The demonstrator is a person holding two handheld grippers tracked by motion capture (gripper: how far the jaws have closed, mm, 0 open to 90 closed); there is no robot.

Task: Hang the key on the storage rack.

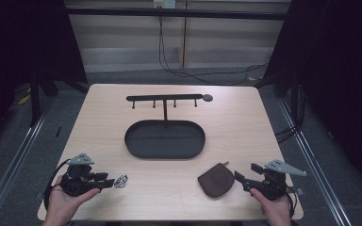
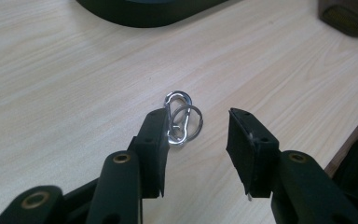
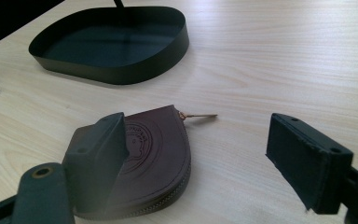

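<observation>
The left gripper (image 1: 109, 182) rests low over the table (image 1: 245, 117) near its front left corner, jaws spread apart and holding nothing. Just ahead of its tips lies a key clip (image 1: 121, 181): a small silver carabiner with a split ring threaded on it. In the left gripper view the clip (image 2: 182, 116) sits touching the tip of the left-hand jaw, not centred in the gap. It looks light, hard and slick, and it lies nearly flat on the wood, so it would likely skid or tilt away if pinched off-centre. The safest hold seems to be across the carabiner's long sides, where ring and body overlap, with the jaws brought down to straddle it.

Beyond both tools, mid-table, stands a black tray (image 1: 165, 140) with a hook rack (image 1: 165, 98) rising behind it.

The right gripper (image 1: 243, 177) is likewise released, jaws wide. A brown pouch (image 1: 216, 181) lies just in front of it; in the right gripper view the pouch (image 3: 163, 154) sits partly behind the left-hand jaw, its zip pull pointing away. It looks soft, leathery and light, with some give and a grippy surface. Its curved zipped edge should offer a firm bite, while the thin pull looks too slight to trust.
</observation>
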